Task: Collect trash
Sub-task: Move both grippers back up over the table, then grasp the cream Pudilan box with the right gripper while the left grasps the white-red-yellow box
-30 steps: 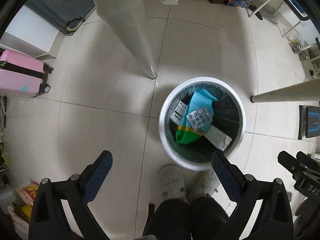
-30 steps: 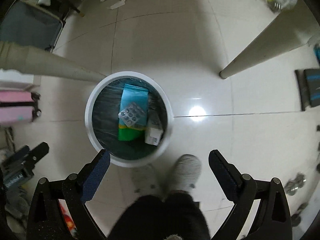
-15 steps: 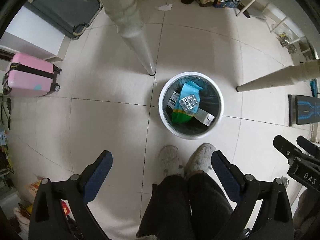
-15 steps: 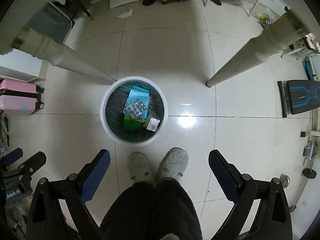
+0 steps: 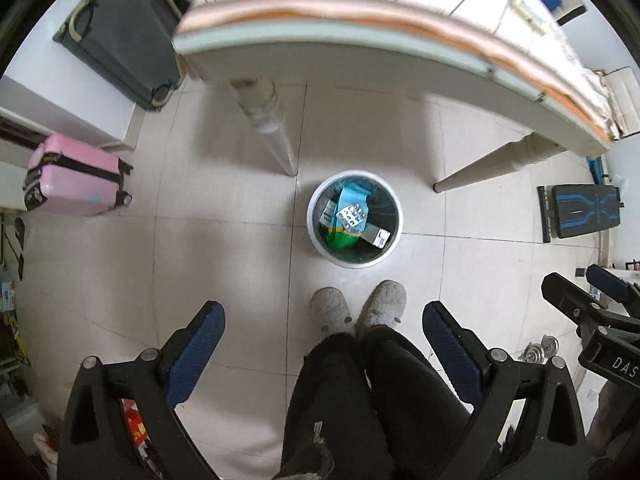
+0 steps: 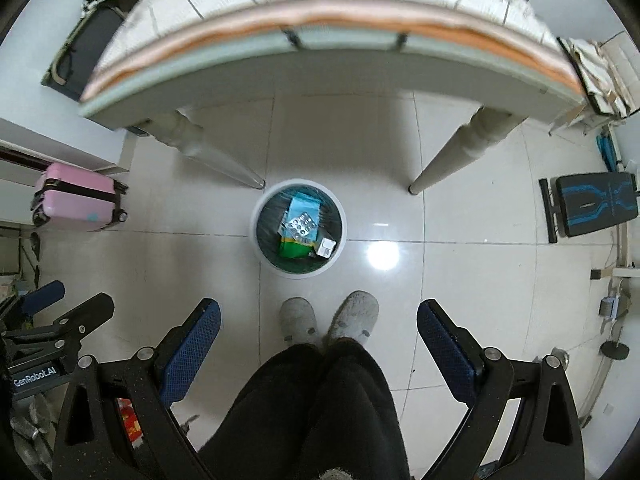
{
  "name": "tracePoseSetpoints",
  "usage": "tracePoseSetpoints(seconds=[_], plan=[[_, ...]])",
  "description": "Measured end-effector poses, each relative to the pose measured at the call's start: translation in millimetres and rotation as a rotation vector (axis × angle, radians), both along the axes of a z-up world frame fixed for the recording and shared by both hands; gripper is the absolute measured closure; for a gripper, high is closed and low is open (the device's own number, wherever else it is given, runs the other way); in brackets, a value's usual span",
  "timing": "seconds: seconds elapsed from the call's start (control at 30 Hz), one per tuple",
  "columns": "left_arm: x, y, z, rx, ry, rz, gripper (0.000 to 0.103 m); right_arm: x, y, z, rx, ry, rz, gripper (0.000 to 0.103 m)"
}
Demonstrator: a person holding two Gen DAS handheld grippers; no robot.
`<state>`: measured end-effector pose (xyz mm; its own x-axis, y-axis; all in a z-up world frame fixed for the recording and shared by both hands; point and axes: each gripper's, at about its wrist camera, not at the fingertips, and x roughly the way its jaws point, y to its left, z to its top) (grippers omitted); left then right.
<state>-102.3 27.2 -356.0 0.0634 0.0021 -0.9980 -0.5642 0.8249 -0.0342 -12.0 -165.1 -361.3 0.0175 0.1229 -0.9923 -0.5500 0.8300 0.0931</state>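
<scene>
A white round trash bin (image 5: 316, 222) (image 6: 256, 232) with a dark liner stands on the tiled floor between two table legs. Inside lie a blue and green packet (image 5: 347, 216) (image 6: 298, 228), a silver blister pack (image 5: 353, 213) (image 6: 301, 222) and a small box (image 5: 378, 236) (image 6: 326, 246). My left gripper (image 5: 322, 330) is open and empty, high above the floor, well back from the bin. My right gripper (image 6: 318, 330) is open and empty, at about the same height. Each gripper shows at the edge of the other's view.
A table edge (image 5: 360, 36) (image 6: 320, 52) spans the top, with legs (image 5: 276, 140) (image 6: 444, 160) either side of the bin. The person's slippered feet (image 5: 356, 308) stand in front of the bin. A pink suitcase (image 5: 76, 176) is left, a black and blue bench (image 5: 580, 210) right.
Both grippers have risen well away from the bin, which now looks much smaller. The table edge has come into view at the top. Both stay open and empty.
</scene>
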Motion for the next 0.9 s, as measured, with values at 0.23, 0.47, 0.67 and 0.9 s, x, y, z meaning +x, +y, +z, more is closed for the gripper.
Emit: tracePoseSetpoints(seconds=[0.23, 0.47, 0.67, 0.9], plan=[[12, 8, 60, 0.071, -0.082, 0.006, 0.002, 4, 2, 74, 0.064, 0.014, -0.021, 0.003], [68, 34, 101, 0.189, -0.145, 0.052, 0.002, 63, 11, 123, 0.169, 0.011, -0.142, 0.003], [146, 60, 115, 0.268, -0.184, 0.094, 0.000, 178, 17, 128, 0.175, -0.030, -0.263, 0.003], [271, 87, 85, 0.309, -0.089, 0.129, 0.000, 359, 45, 66, 0.070, -0.022, -0.366, 0.003]])
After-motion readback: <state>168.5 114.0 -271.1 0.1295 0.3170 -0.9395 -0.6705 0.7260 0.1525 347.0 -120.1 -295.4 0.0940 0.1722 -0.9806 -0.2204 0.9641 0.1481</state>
